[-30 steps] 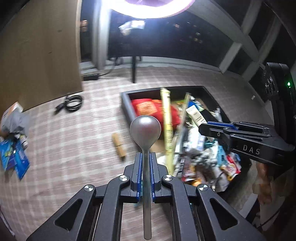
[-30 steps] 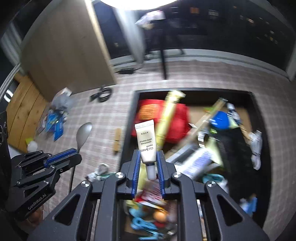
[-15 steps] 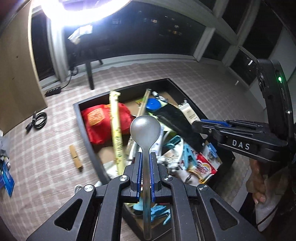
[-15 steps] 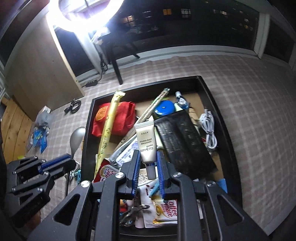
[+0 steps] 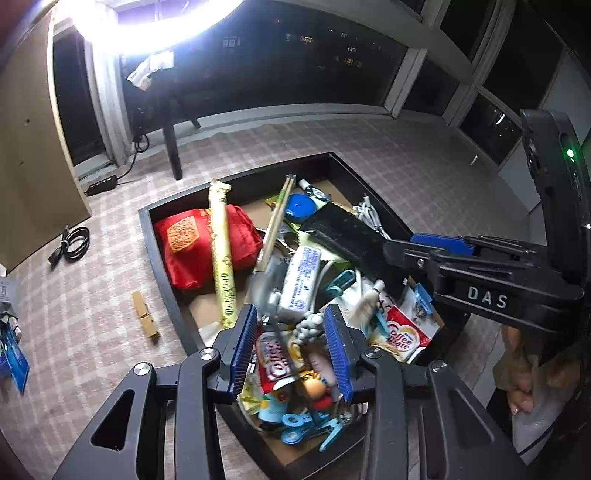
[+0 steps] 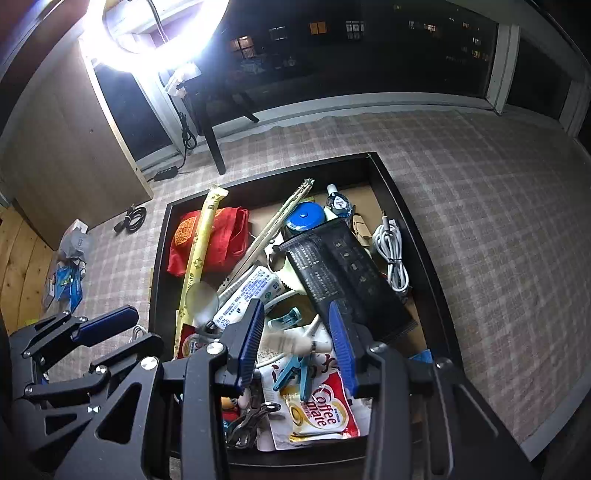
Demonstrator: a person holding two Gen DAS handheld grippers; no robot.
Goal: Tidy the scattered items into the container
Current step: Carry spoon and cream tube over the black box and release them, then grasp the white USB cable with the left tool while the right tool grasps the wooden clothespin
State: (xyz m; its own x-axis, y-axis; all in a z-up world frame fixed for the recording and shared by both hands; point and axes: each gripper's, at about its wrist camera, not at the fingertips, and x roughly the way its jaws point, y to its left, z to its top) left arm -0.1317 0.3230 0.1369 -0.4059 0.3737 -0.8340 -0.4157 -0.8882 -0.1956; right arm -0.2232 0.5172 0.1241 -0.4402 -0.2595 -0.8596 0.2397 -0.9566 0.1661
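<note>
A checked carpet (image 6: 498, 221) under a bright ring light (image 6: 147, 33) and dark night windows carries one black tray (image 6: 391, 184), crammed full. Both grippers hover over the tray's near end: the left gripper (image 5: 291, 343) has just been opening its jaws, its blurred spoon (image 5: 264, 291) loose above the clutter, and the right gripper (image 6: 295, 343) likewise, its blurred white tube (image 6: 291, 343) free between the pads. Left of the tray, one wooden clothespin (image 5: 146, 319) lies on the carpet, and farther off one coiled black cable (image 5: 72, 245).

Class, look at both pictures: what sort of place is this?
Probably a room in a flat, at night: checked carpet, dark windows showing lit buildings outside, a ring light, and a black tray of household odds.
</note>
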